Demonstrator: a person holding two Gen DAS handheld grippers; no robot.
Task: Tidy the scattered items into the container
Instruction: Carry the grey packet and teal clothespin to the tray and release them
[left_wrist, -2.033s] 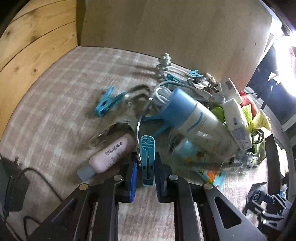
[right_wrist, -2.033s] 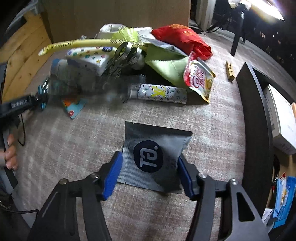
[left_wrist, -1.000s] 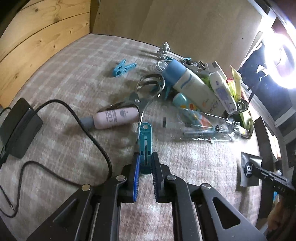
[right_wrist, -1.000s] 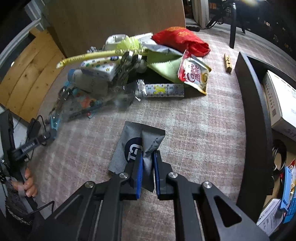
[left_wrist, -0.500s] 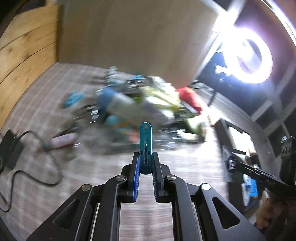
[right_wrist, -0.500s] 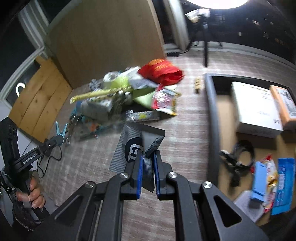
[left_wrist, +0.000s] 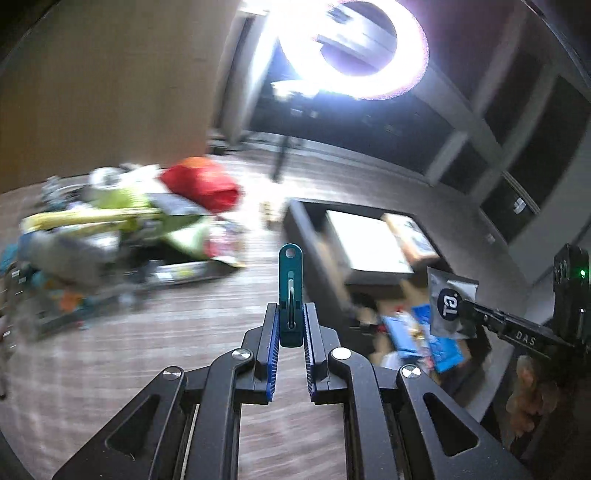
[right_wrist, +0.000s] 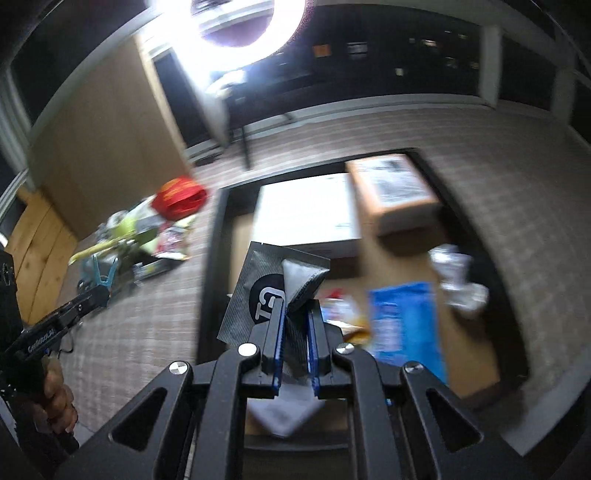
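My left gripper (left_wrist: 290, 314) is shut on a teal clothes peg (left_wrist: 290, 280) that stands upright between its blue pads, above the carpet just left of the dark open container (left_wrist: 295, 218). My right gripper (right_wrist: 295, 314) is shut on a grey foil sachet (right_wrist: 258, 280) with a round dark logo, hanging over the container (right_wrist: 212, 258). In the left wrist view the sachet (left_wrist: 448, 295) and the right gripper (left_wrist: 469, 306) show at the right. In the right wrist view the peg (right_wrist: 105, 275) and the left gripper (right_wrist: 99, 288) show at the far left. The blurred scattered pile (left_wrist: 122, 221) lies left.
Inside the container lie a white box (right_wrist: 306, 214), a brown carton (right_wrist: 395, 188), blue packets (right_wrist: 406, 317) and crumpled white wrapping (right_wrist: 458, 277). A red bag (right_wrist: 179, 197) tops the pile (right_wrist: 147, 229). A bright ring light on a stand (left_wrist: 354, 48) and a wooden panel (left_wrist: 103, 85) stand behind.
Both grippers have swung right and upward, away from the pile toward the container. The sachet now hangs over the container's inside; the peg is near its left wall. Both grips are unchanged.
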